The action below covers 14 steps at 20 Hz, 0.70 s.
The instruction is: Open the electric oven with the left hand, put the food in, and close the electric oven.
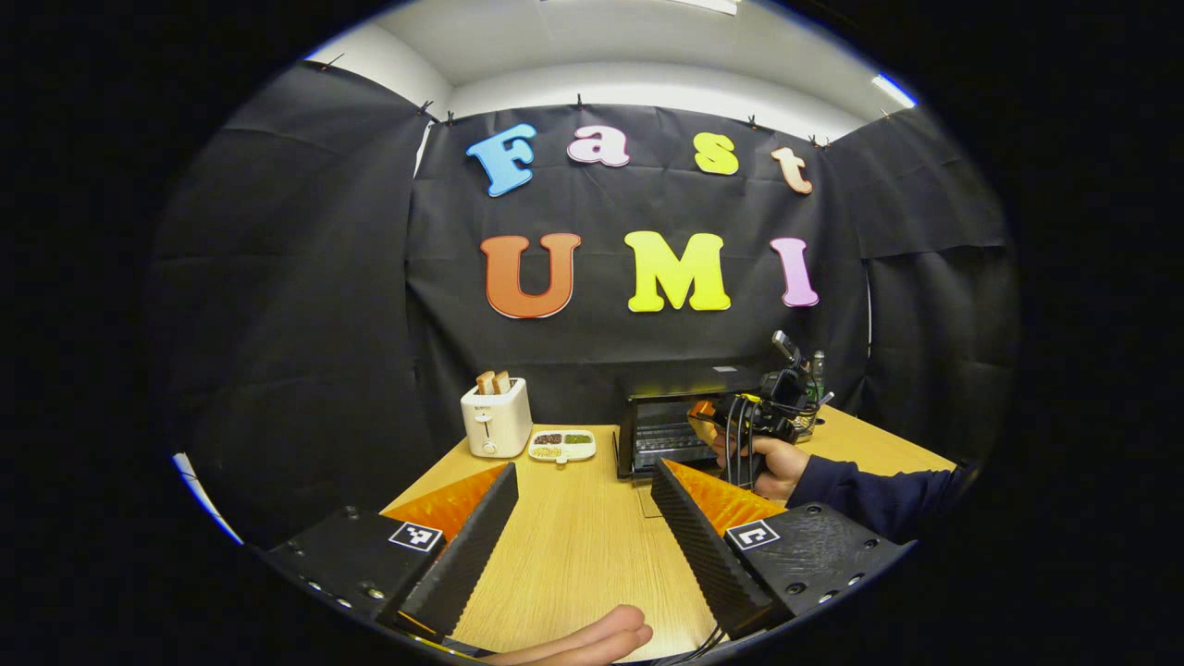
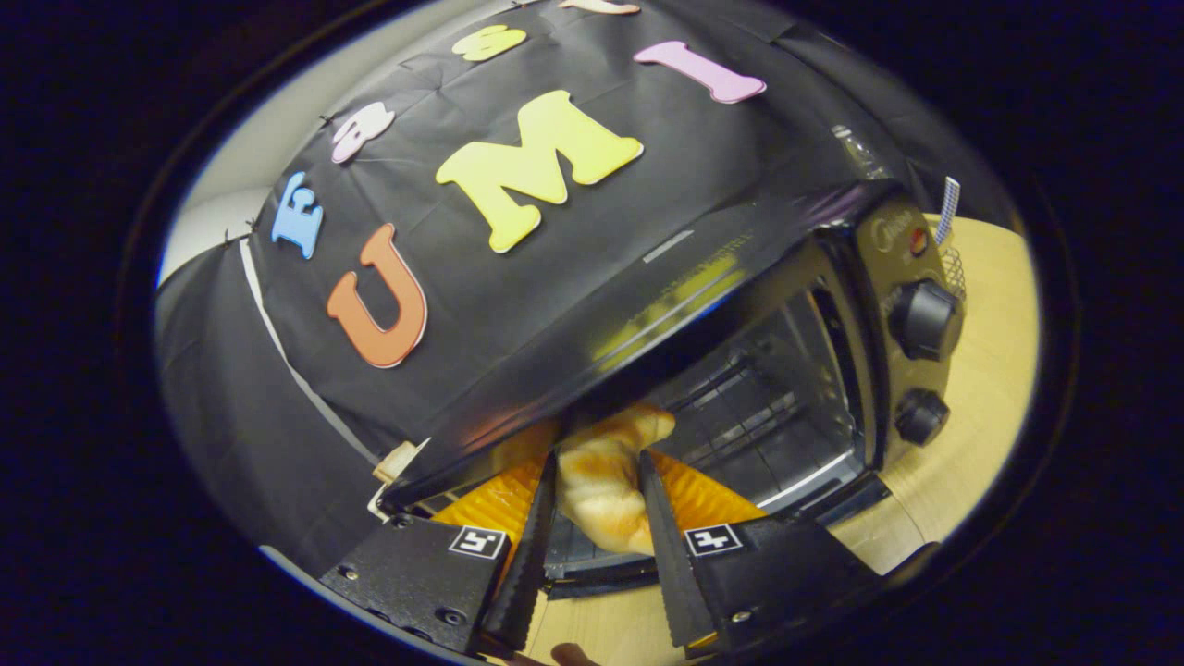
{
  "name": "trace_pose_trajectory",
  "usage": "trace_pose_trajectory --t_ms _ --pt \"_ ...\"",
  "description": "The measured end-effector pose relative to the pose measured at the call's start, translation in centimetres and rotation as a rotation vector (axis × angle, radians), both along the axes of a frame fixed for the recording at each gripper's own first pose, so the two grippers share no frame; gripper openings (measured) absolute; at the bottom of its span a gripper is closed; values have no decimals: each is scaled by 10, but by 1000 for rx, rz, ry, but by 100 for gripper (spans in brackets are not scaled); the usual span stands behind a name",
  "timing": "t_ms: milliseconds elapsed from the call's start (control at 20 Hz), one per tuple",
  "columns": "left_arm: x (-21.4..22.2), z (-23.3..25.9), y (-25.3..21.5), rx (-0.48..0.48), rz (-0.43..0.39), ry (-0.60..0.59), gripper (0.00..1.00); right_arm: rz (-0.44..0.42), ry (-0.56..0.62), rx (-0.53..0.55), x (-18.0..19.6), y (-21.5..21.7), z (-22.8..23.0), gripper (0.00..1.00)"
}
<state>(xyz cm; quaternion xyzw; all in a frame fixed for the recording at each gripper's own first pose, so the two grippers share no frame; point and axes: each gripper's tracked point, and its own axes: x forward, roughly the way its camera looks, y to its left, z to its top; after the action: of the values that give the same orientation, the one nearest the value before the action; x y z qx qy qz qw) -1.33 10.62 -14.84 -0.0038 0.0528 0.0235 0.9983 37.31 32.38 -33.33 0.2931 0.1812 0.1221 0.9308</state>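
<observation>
Electric oven [image 1: 668,421] on the table [image 1: 573,536], door down, cavity and rack exposed; two knobs [image 2: 923,319] on its control panel. White toaster [image 1: 497,418] holding bread stands left of the oven, a small divided dish [image 1: 562,445] between them. Right hand-held gripper [image 2: 597,518] clamps a croissant [image 2: 606,476] at the oven mouth. Left hand-held gripper [image 1: 583,546] spread wide, empty, well back from the oven.

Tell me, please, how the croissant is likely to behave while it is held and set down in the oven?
The croissant looks puffy and flaky, so it is probably light and easily crushed between the right tool fingers. Its curved shape may let it rock on the oven rack. Its crust looks dry, so slipping seems unlikely.
</observation>
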Motion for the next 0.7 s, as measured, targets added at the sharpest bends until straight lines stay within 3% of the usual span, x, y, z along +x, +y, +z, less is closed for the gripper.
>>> trace_pose_trajectory --t_ms 350,500,600,650,700 --pt "15 -15 1 -14 -3 52 95 -35 -39 -99 27 11 -17 58" --pt "16 -16 2 -38 -1 64 96 -74 -68 -136 17 -4 -15 84" --pt "17 -15 1 -45 3 67 96 -38 -87 -133 3 -6 -8 99" --pt "18 -14 -1 -46 -2 65 95 -21 -85 -140 -5 -9 -6 95" --pt "20 -13 -5 -43 -8 65 95 -6 -84 -143 -14 -14 -2 100"
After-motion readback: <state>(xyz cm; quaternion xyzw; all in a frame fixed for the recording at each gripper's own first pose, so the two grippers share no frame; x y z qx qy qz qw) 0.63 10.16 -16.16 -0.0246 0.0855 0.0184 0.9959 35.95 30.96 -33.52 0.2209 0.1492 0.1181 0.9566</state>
